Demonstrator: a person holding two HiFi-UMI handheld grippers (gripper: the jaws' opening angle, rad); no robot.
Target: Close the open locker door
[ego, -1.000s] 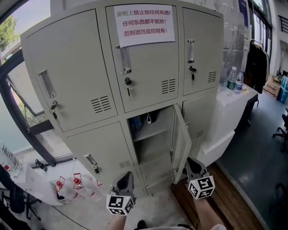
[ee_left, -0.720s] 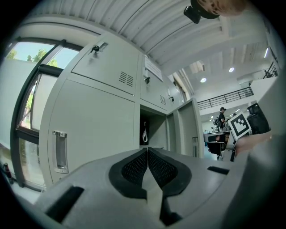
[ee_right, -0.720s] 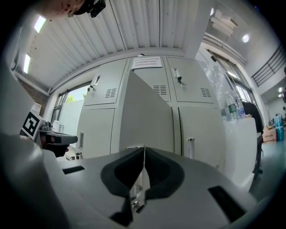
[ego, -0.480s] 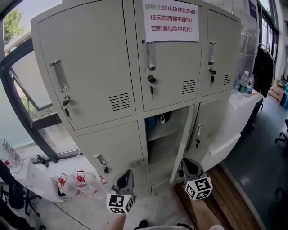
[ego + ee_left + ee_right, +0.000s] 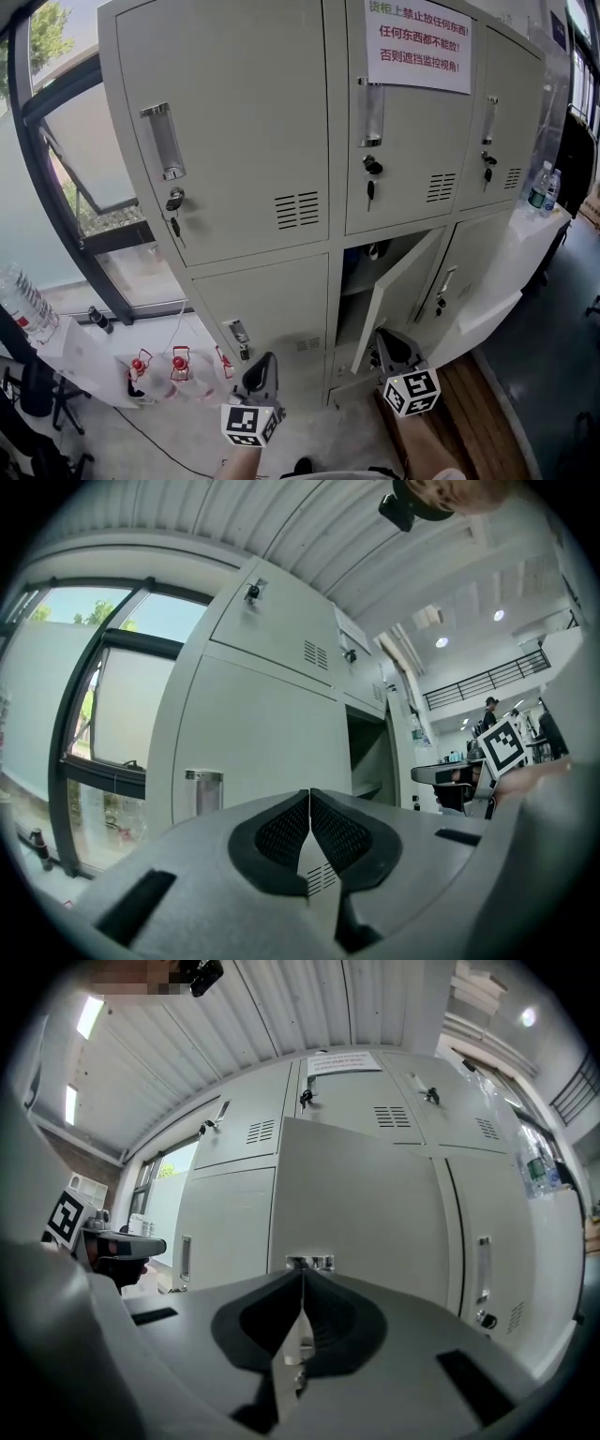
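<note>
A grey bank of lockers (image 5: 253, 122) fills the head view. The task's door (image 5: 398, 286) belongs to the lower middle compartment (image 5: 361, 281) and hangs from its right side. A second ago it stood wide open, almost square to the cabinet. Now it has swung roughly halfway in, its outer face slanting across the opening, with a dark gap still showing at the left.

The right gripper (image 5: 380, 339) sits low, just beside the door's bottom corner. Its jaws are pressed together with nothing between them. In the right gripper view the door's outer face (image 5: 356, 1204) looms directly ahead, a small metal handle (image 5: 311, 1263) just past the tips, so it appears to be pushing.

The left gripper (image 5: 266, 366) hangs idle in front of the lower left locker, jaws likewise clenched and empty.

The closing looks about half done; a continued push should seat the door.
</note>
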